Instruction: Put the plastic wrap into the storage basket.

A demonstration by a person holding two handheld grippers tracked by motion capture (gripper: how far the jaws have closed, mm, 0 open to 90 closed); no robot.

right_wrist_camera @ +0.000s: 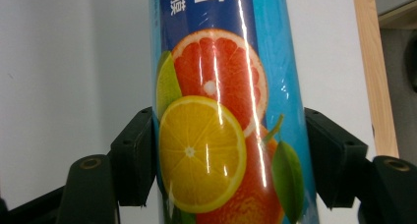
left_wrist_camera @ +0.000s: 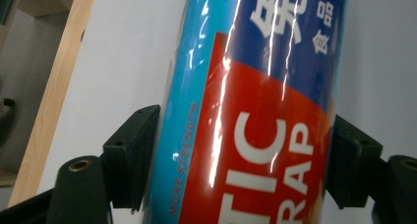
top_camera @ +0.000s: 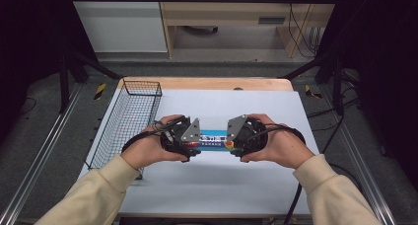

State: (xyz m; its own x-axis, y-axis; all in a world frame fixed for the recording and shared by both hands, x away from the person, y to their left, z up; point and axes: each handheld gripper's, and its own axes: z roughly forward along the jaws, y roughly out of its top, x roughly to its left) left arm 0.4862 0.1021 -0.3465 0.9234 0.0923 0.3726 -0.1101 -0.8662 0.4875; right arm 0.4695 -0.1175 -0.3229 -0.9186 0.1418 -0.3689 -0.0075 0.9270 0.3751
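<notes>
Roll of plastic wrap (top_camera: 213,139) lay crosswise — left gripper (top_camera: 190,142) and right gripper (top_camera: 235,142) clamped on opposite ends, equally near.

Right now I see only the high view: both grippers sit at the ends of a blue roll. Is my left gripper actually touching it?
Observer: Yes. In the left gripper view both pads of the left gripper touch the plastic wrap roll.
Operator: And the other end?
Observer: The right gripper is shut on it, across the printed orange slice.
Operator: Which end is the left on?
Observer: The red panel lettered in white.
</notes>
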